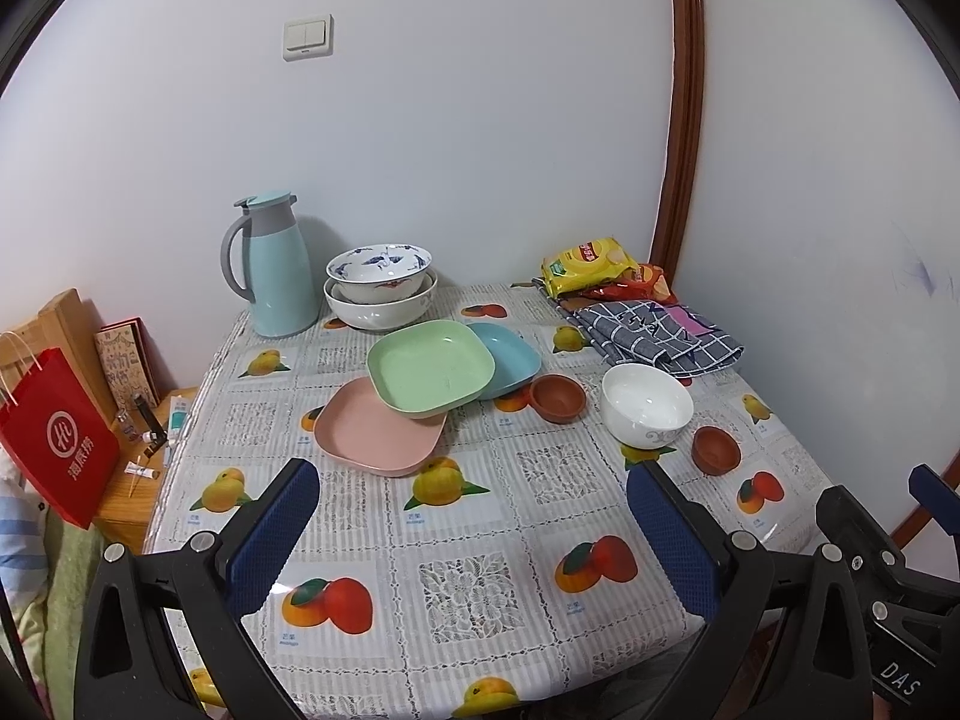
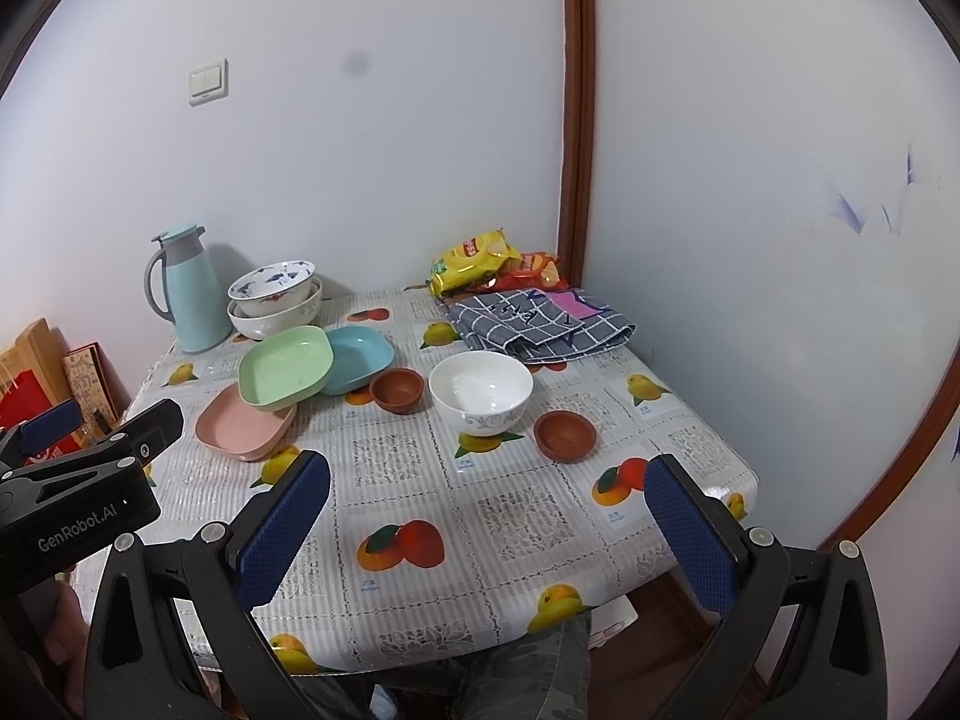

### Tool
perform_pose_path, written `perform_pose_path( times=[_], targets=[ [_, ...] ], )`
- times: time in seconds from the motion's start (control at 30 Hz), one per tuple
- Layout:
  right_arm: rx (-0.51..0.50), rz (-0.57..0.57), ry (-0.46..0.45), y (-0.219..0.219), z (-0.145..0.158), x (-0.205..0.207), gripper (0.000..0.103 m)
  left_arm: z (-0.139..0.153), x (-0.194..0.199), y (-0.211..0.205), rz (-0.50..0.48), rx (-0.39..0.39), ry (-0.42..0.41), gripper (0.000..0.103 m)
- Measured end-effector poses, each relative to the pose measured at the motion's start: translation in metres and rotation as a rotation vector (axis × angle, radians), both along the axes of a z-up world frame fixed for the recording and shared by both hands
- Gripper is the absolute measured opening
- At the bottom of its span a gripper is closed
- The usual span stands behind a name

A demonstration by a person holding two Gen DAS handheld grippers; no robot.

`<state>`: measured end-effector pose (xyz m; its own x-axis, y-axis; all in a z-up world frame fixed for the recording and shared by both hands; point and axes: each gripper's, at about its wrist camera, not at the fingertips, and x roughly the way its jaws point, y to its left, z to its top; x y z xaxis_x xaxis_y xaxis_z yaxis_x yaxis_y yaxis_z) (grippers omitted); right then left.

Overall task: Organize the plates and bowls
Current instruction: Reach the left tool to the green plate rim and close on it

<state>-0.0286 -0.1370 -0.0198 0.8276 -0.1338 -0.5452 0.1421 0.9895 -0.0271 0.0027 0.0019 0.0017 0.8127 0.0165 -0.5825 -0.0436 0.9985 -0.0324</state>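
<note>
A green square plate (image 1: 431,367) (image 2: 287,367) lies tilted on a pink plate (image 1: 378,432) (image 2: 243,429) and a blue plate (image 1: 507,360) (image 2: 360,357). A white bowl (image 1: 647,405) (image 2: 481,391) stands between two small brown bowls, one nearer the plates (image 1: 558,397) (image 2: 397,389) and one nearer me (image 1: 715,449) (image 2: 565,435). Two large bowls sit nested at the back (image 1: 381,285) (image 2: 275,297). My left gripper (image 1: 474,480) is open and empty above the table's front. My right gripper (image 2: 489,480) is open and empty, short of the bowls.
A light blue thermos jug (image 1: 279,267) (image 2: 189,294) stands at the back left. Snack bags (image 1: 591,264) (image 2: 474,255) and a checked cloth (image 1: 654,336) (image 2: 540,324) lie at the back right. A red bag (image 1: 57,450) and a low side table (image 1: 126,498) stand left of the table. Walls close the back and right.
</note>
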Motion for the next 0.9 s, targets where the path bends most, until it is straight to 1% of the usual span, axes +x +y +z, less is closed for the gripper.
perform_pose_path(
  times=[0.13,0.27,0.43,0.5,0.63,0.73,0.8,0.9],
  targets=[
    [0.005,-0.017,-0.001,-0.004,-0.002,0.005,0.103,-0.002,0.009,-0.006,0.009,0.014,0.011,0.103],
    [-0.011,-0.044,0.003,-0.006,-0.006,0.016,0.103,-0.006,0.022,-0.01,-0.002,0.028,0.026,0.103],
    [0.022,-0.027,0.017,-0.012,-0.016,0.035,0.103,-0.015,0.044,-0.005,0.005,-0.005,0.051,0.103],
    [0.021,-0.031,0.021,-0.014,-0.02,0.043,0.103,-0.019,0.053,-0.004,0.01,-0.013,0.059,0.103],
    [0.016,-0.04,0.009,-0.017,-0.028,0.061,0.103,-0.027,0.072,-0.002,0.007,-0.013,0.071,0.103],
    [-0.001,-0.041,0.004,-0.015,-0.032,0.074,0.103,-0.036,0.09,0.001,0.001,-0.008,0.098,0.103],
    [0.006,-0.025,0.021,-0.014,-0.035,0.084,0.103,-0.04,0.099,0.004,-0.005,-0.011,0.105,0.103],
    [0.005,-0.009,0.082,-0.008,-0.04,0.104,0.103,-0.045,0.114,0.011,-0.001,-0.023,0.136,0.103]
  ],
)
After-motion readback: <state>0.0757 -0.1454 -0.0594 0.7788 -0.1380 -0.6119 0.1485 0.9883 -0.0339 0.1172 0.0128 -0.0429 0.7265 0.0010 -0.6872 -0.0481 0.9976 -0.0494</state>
